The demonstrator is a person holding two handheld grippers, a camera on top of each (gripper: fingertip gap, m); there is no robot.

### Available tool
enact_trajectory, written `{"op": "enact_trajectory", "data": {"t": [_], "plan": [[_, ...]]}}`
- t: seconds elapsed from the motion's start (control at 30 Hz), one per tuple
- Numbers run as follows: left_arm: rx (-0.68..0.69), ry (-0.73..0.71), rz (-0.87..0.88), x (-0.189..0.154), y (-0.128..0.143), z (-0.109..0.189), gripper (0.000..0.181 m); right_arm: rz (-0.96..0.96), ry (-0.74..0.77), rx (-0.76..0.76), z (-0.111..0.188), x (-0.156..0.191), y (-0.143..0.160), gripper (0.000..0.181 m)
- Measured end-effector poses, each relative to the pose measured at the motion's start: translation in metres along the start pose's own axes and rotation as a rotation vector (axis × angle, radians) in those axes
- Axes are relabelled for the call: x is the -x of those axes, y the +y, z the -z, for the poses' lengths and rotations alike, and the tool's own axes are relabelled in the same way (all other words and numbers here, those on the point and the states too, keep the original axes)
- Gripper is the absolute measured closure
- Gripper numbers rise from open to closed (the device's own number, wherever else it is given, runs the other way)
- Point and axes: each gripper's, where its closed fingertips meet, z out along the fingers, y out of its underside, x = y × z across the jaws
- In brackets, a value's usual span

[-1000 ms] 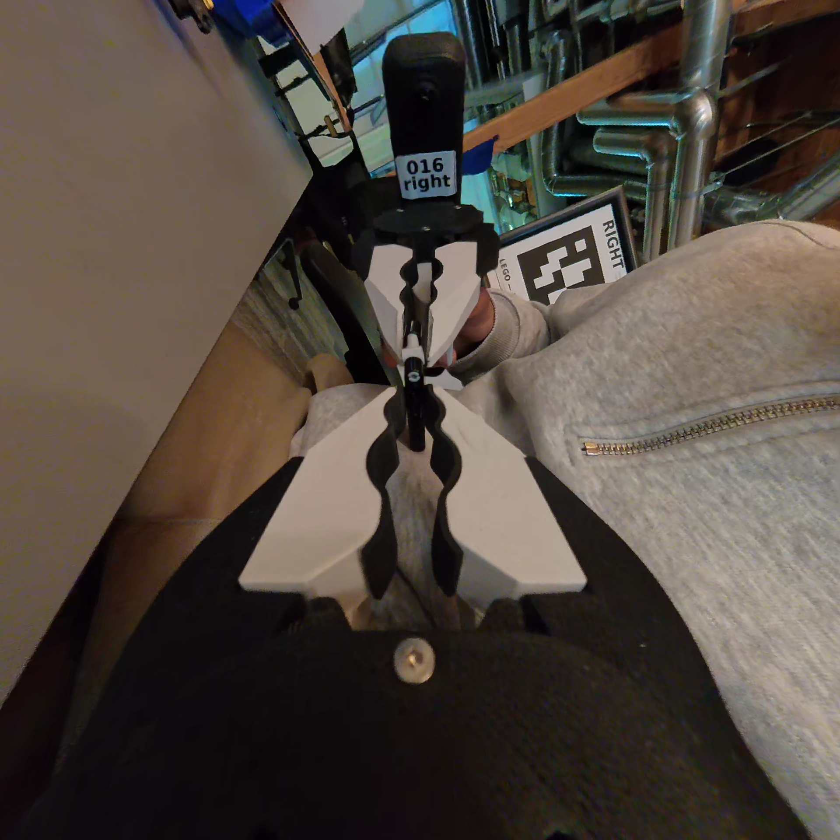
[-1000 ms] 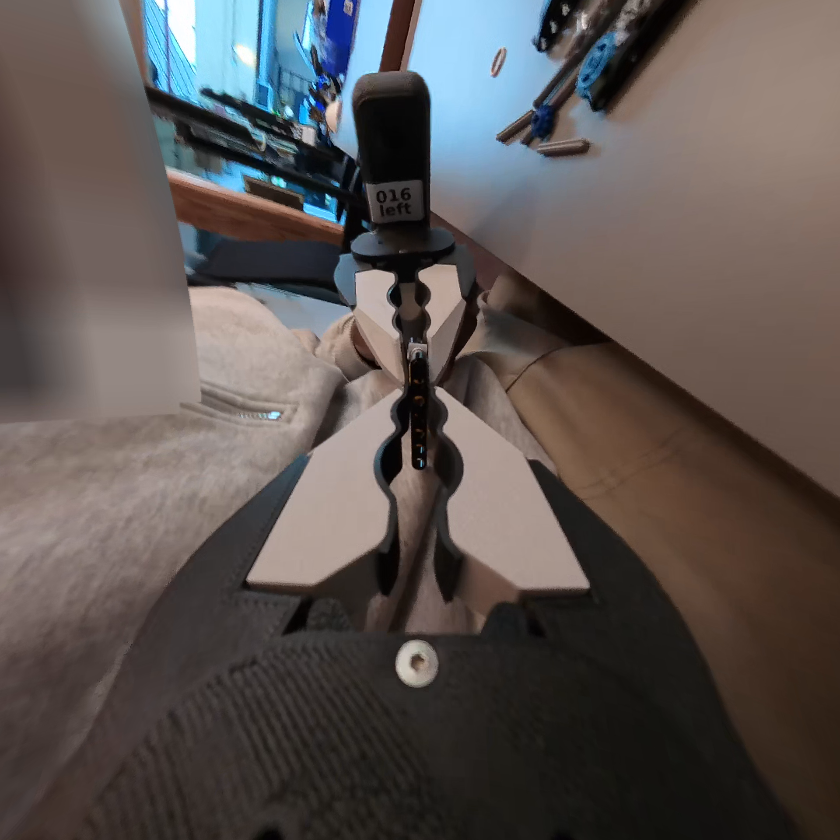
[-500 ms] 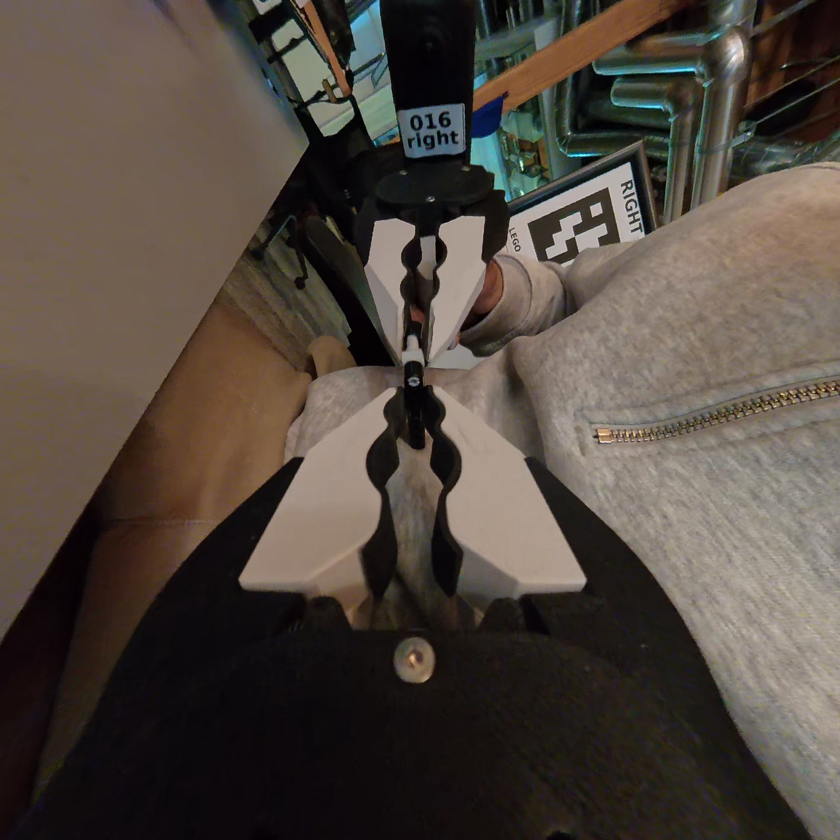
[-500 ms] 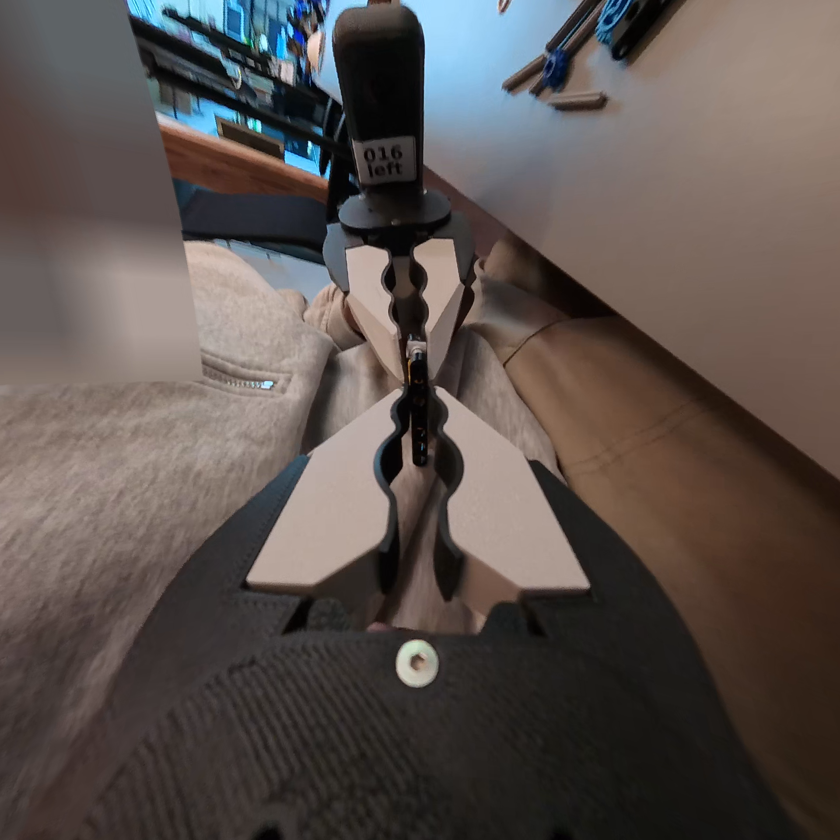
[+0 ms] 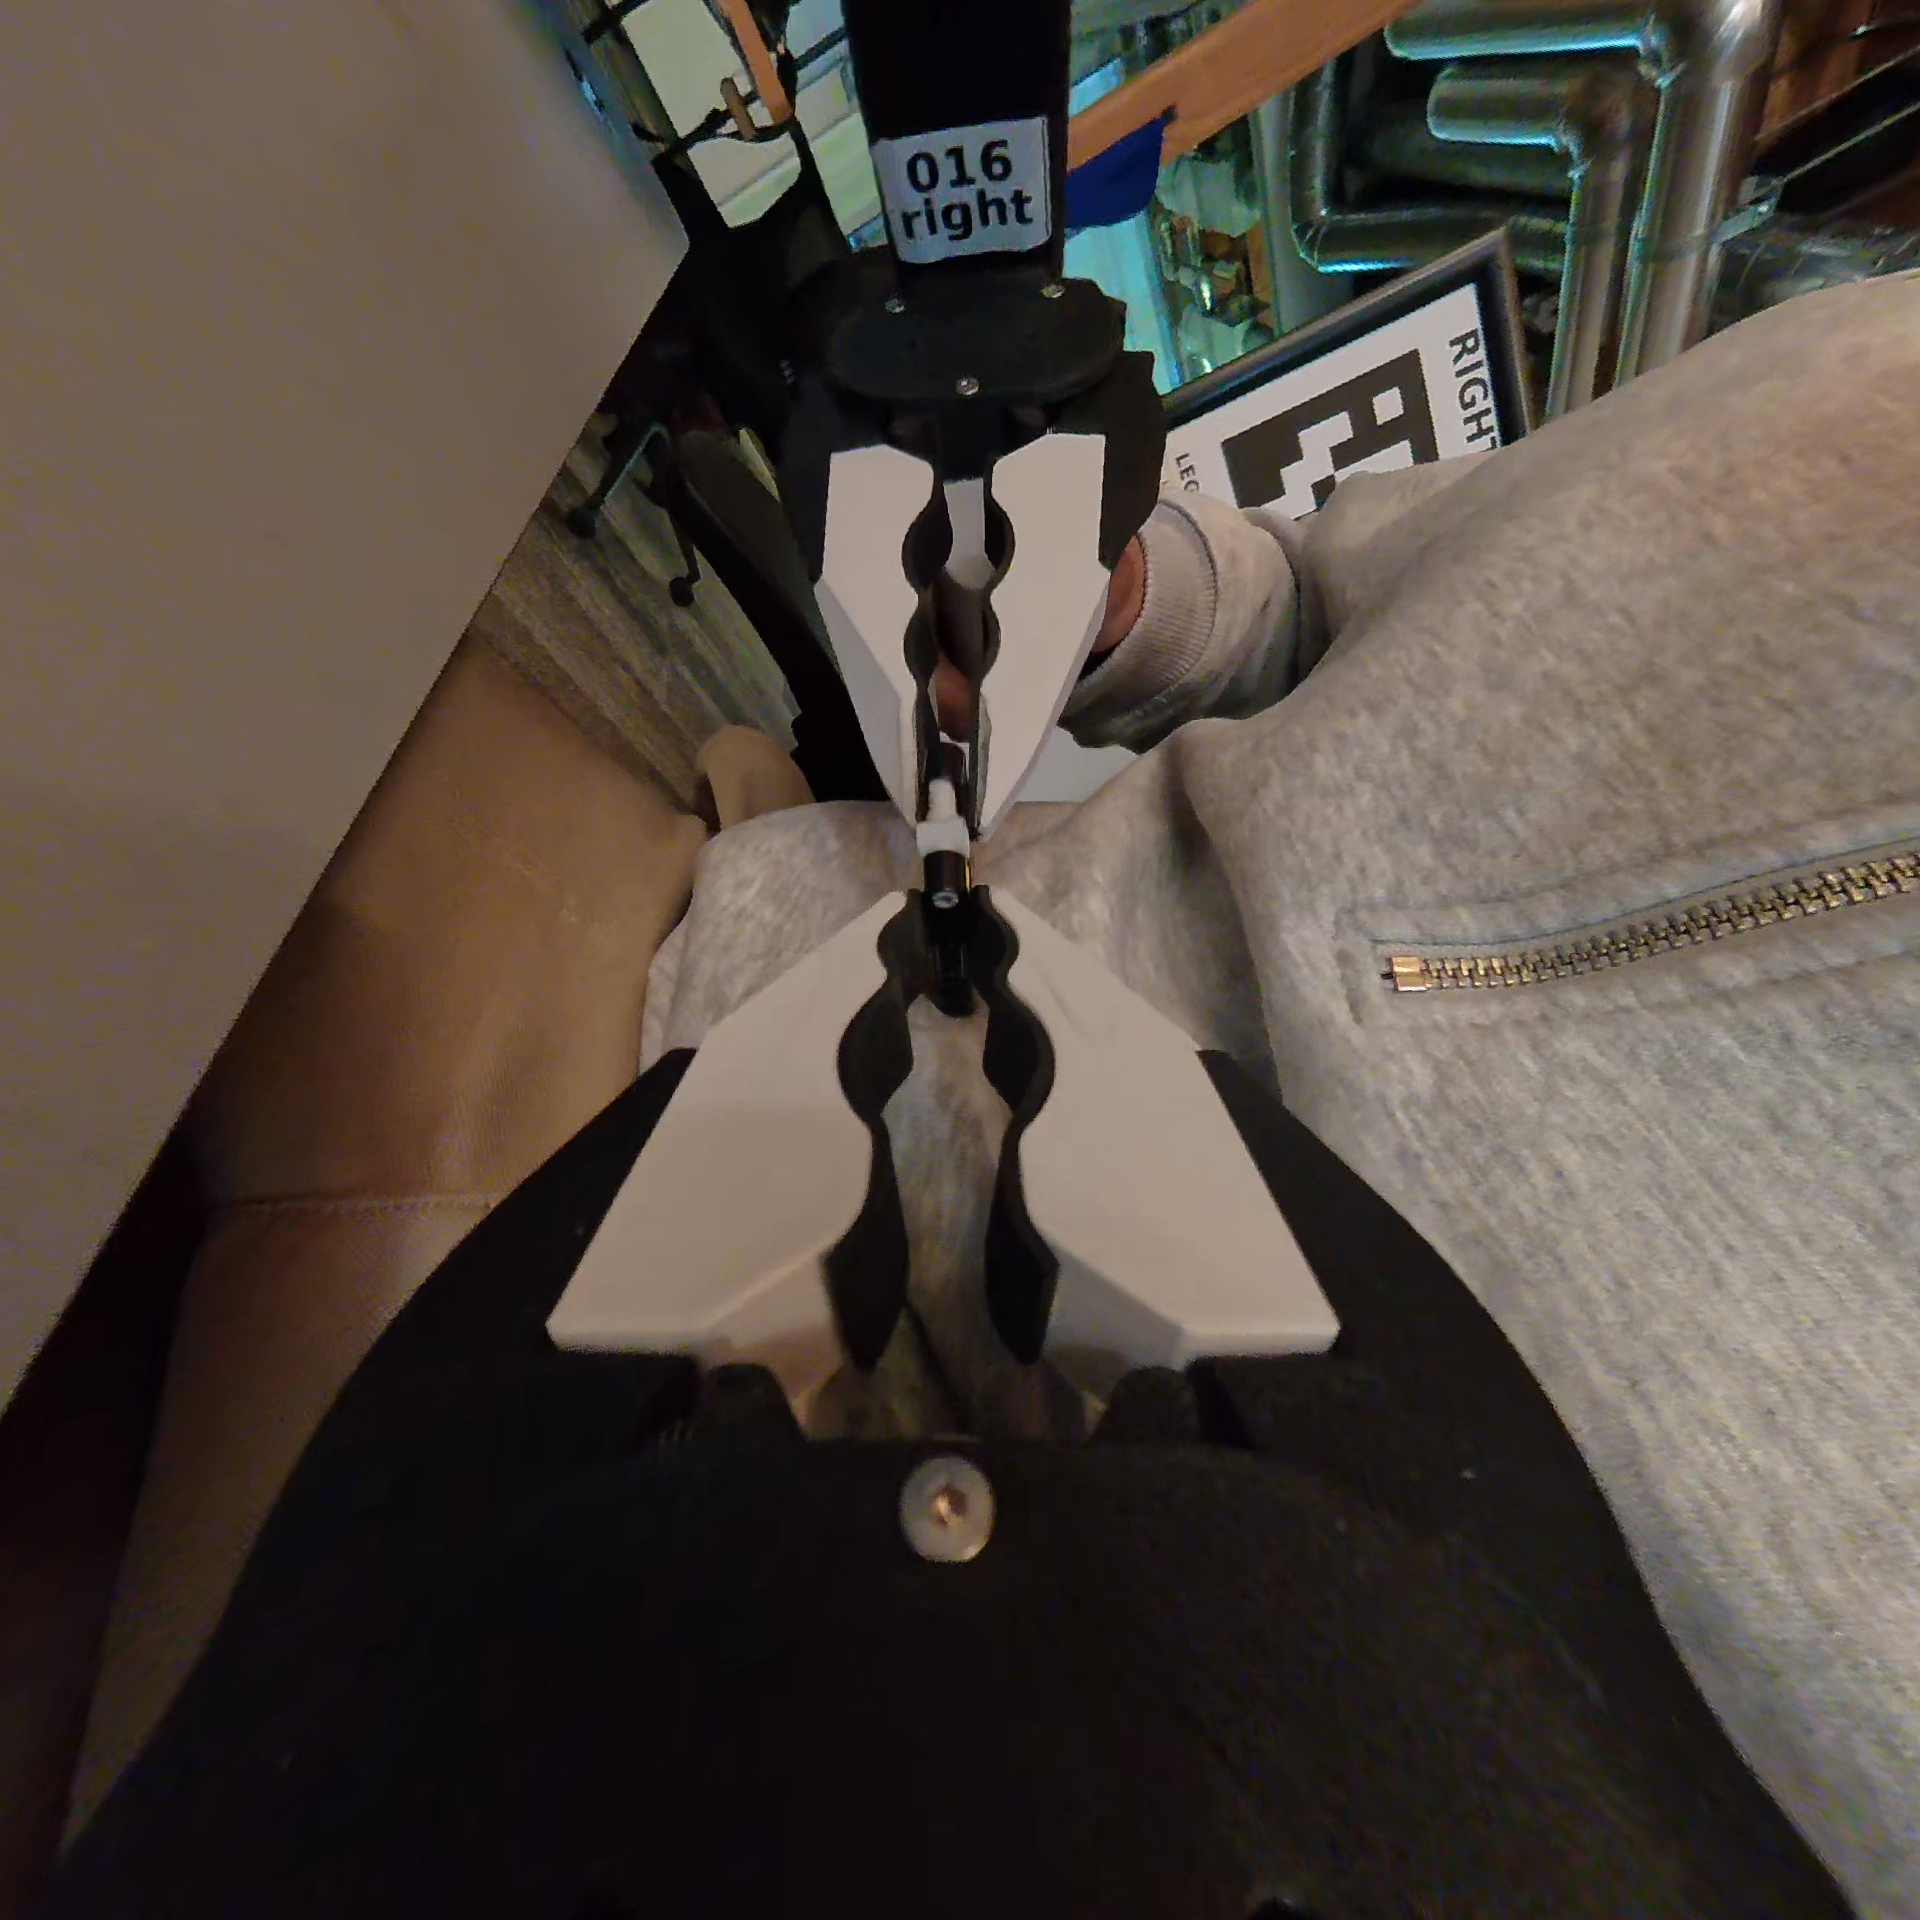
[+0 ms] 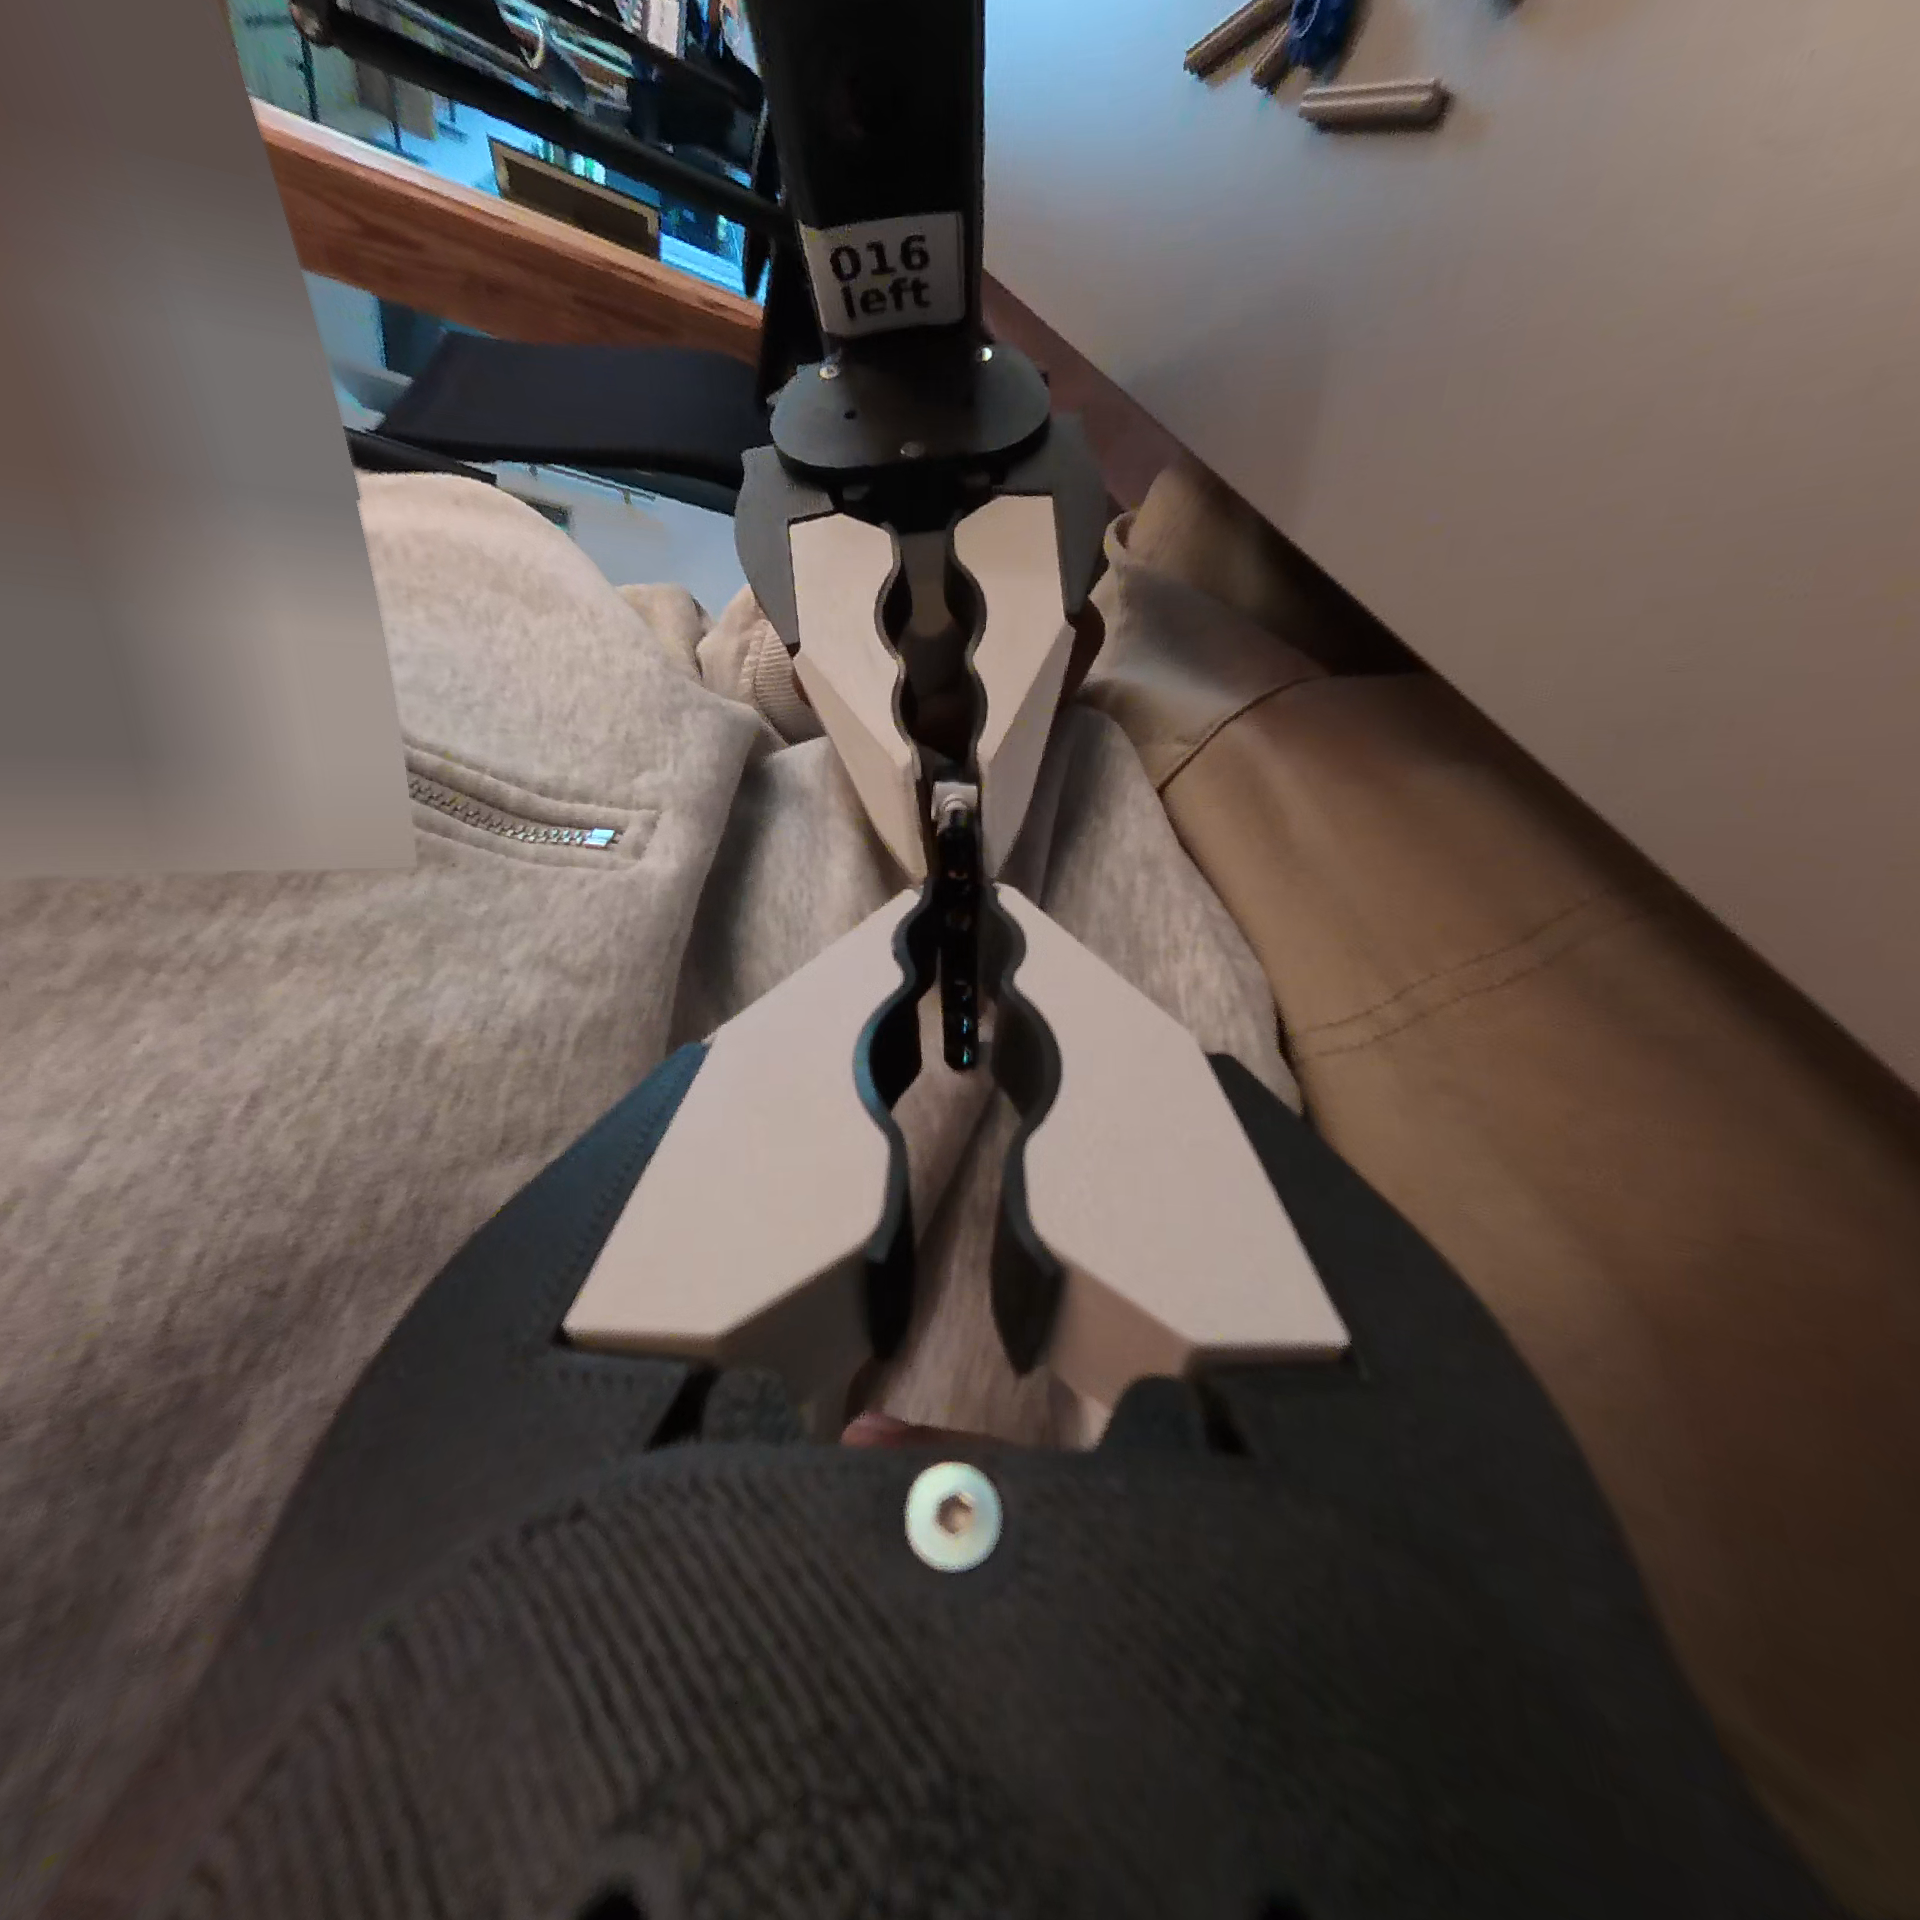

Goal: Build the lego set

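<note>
My two grippers meet tip to tip above a person's lap, beside the table edge. In the left wrist view my left gripper [image 5: 945, 914] is shut on a short black lego piece [image 5: 948, 951]. Just past it, a small white lego piece [image 5: 940, 826] sits at the tips of the right gripper [image 5: 945, 800]. In the right wrist view my right gripper [image 6: 956, 914] is shut on a thin black beam with holes [image 6: 958, 977]. The white piece [image 6: 948, 802] shows at the far end of the beam, against the tips of the left gripper [image 6: 951, 831]. How the pieces join is hidden.
A white table [image 5: 260, 416] rises on one side, with loose grey lego pieces [image 6: 1371, 99] on its top. Below are a grey hoodie with a zipper [image 5: 1610, 935] and tan trousers [image 6: 1507, 935]. A framed black-and-white marker board [image 5: 1351, 436] stands behind. My left and right fingertips are right by each other.
In each view the opposite gripper has grown larger and shifted up the frame. The tips stay together and both grips hold.
</note>
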Motion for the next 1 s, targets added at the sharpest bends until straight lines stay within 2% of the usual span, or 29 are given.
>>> {"op": "enact_trajectory", "data": {"t": [0.43,0.57,0.8,1.0], "plan": [[-0.107,0.003,0.052,0.003,-0.013,0.005,0.176,0.006,0.052,-0.141,0.005,-0.003,-0.009,0.176],[-0.144,0.016,0.055,0.001,-0.017,0.009,0.174,0.021,0.057,-0.125,0.001,0.001,-0.004,0.176],[-0.128,0.016,0.065,0.000,-0.014,0.007,0.176,0.021,0.062,-0.127,0.000,0.000,-0.001,0.176],[-0.128,0.048,0.096,-0.003,-0.010,0.004,0.175,0.040,0.061,-0.025,-0.002,0.002,0.005,0.176]]}}
